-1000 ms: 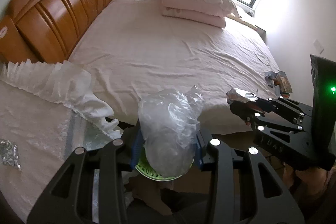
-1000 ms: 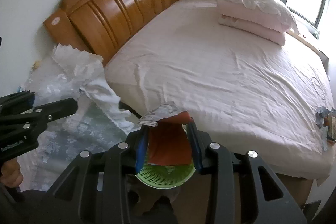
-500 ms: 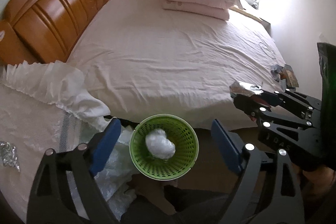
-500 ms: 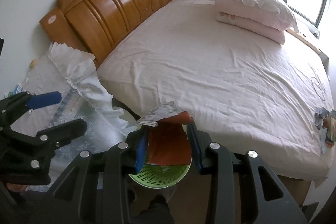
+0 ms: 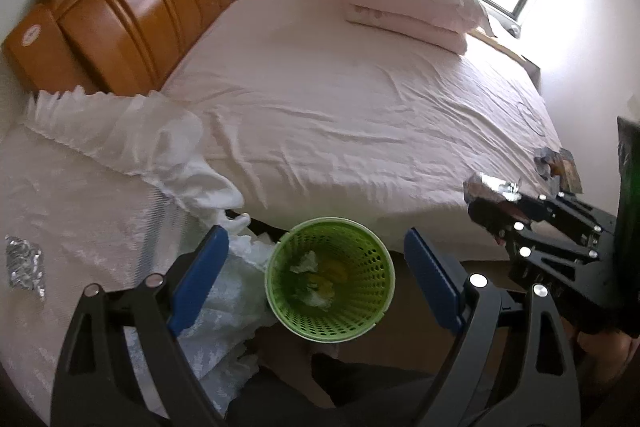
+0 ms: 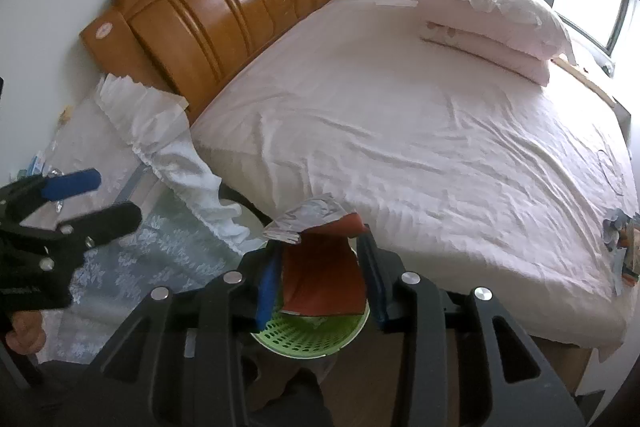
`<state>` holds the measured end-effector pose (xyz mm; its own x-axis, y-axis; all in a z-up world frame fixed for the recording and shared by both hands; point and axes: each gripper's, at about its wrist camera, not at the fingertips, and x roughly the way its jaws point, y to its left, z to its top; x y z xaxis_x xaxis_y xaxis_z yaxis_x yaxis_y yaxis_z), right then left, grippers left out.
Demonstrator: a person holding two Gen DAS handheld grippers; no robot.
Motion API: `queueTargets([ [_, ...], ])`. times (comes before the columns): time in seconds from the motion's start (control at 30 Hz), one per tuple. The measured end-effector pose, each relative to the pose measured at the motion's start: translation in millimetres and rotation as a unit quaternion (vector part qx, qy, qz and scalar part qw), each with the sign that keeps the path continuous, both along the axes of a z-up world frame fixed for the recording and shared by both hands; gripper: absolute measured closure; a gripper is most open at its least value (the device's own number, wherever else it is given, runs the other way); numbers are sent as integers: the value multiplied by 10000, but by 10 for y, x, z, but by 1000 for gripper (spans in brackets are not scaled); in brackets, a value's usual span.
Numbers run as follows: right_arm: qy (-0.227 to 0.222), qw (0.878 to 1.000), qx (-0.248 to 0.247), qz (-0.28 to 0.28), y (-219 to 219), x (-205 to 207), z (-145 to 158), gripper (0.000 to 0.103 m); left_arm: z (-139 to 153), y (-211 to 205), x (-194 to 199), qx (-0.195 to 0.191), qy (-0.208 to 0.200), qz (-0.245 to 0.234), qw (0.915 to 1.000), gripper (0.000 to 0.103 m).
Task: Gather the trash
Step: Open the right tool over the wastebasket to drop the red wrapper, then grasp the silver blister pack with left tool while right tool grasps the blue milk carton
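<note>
Blue pads of your left claw point(image 5: 316, 279) stand wide apart at the bottom of the left wrist view, released and gripping nothing. Between them, low in the centre of the frame, sits the green perforated basket point(image 5: 362, 323) on the floor, with crumpled white and yellow trash point(image 5: 318, 277) lying inside it.

In the right wrist view your right claw point(image 6: 320, 277) is clenched on a red wrapper point(image 6: 326, 283) with a silver foil edge, held just above the basket point(image 6: 304, 339) whose rim shows below the pads. In the left view the same claw point(image 5: 486, 201) comes in from the right edge, its tip beside the edge of the bed.

At the left edge of the left view a piece of silver foil point(image 5: 24, 263) lies on the bench covered with white lace cloth point(image 5: 88, 211). At the right side of the frame some small packets point(image 5: 558, 167) lie on the bed near its edge.

Further back the bed point(image 5: 360, 99) fills the middle, covered with a pale pink sheet. Folded pink bedding point(image 5: 408, 7) lies at the upper centre, and the wooden headboard point(image 5: 140, 7) stands at the upper left.
</note>
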<state>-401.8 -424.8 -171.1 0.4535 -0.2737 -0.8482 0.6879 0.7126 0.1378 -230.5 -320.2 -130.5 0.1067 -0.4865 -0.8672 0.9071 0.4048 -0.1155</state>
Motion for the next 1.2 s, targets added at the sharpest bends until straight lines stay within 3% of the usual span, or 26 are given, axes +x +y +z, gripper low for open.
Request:
queueTargets([
  [0.1, 91, 9997, 189, 148, 40, 115, -137, 57, 13, 77, 67, 14, -123, 141, 9998, 11],
  [0.17, 171, 9993, 262, 208, 89, 194, -220, 28, 19, 129, 114, 4, -213, 231, 9995, 10],
  [0.23, 299, 9987, 291, 295, 154, 280, -300, 11, 11, 190, 169, 33, -270, 298, 9992, 10],
  [0.27, 331, 9985, 301, 321, 185, 310, -320, 9, 4, 217, 199, 58, -293, 344, 9990, 10],
  [0.5, 391, 9989, 110, 255, 237, 344, -279, 3, -39, 499, 431, 229, -408, 723, 9963, 10],
  [0.87, 148, 9995, 291, -18, 62, 414, -113, 3, 99, 934, 735, 21, -475, 1299, 9904, 8],
  [1.2, 48, 9972, 458, 591, 365, 990, -96, 3, 106, 1584, 1026, 170, -598, 2059, 9766, 8],
])
